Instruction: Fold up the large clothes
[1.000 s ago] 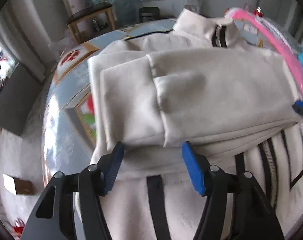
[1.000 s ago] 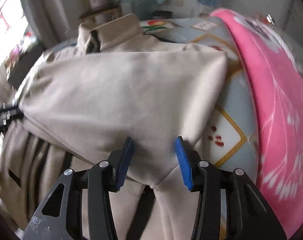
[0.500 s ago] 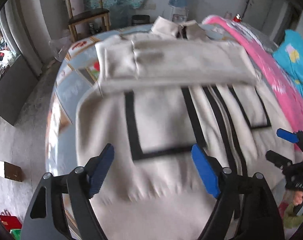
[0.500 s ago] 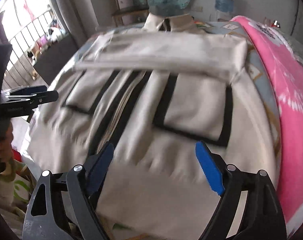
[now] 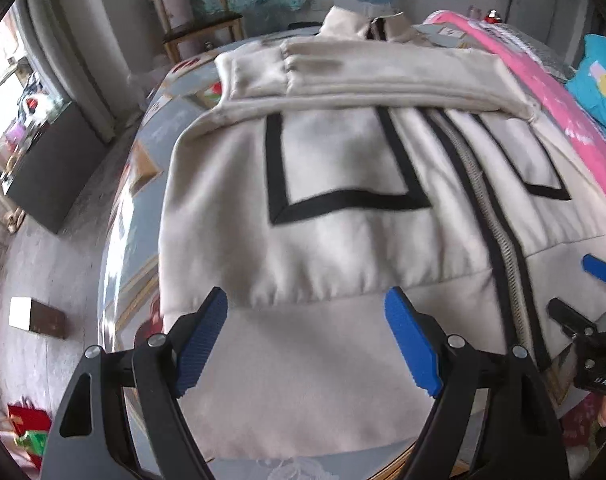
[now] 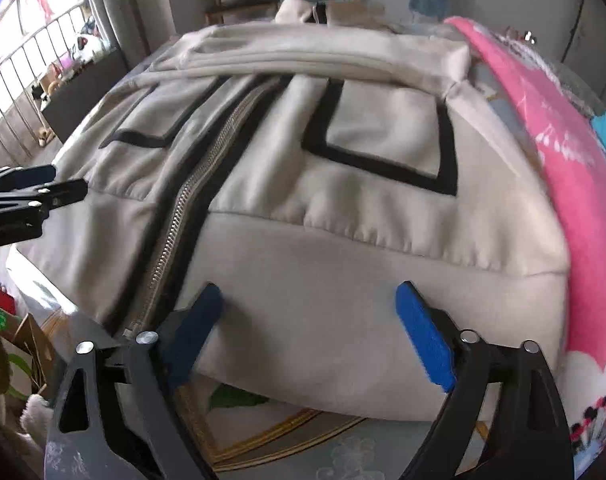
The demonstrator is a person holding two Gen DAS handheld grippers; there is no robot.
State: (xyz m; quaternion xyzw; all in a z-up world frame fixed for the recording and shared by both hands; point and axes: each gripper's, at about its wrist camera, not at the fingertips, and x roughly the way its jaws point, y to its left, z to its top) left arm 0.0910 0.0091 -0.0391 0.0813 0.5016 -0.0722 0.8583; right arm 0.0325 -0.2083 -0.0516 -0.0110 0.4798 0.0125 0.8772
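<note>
The left gripper (image 5: 307,344) is wide open and holds nothing, poised over the hem band at the left of the jacket (image 5: 343,240). The jacket lies front-up on the patterned table (image 5: 143,200), zipper (image 5: 491,216) closed, both sleeves (image 5: 383,76) folded across the chest below the collar, a pink blanket (image 6: 575,160) along its right side. The right gripper (image 6: 311,332) is likewise wide open and empty, over the hem band right of the zipper.

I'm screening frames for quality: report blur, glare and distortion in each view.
Left wrist view: fisheye bends the table, which carries bright glare; jacket slightly soft. Right wrist view: window blown out, zipper fairly sharp, jacket edges smeared.
</note>
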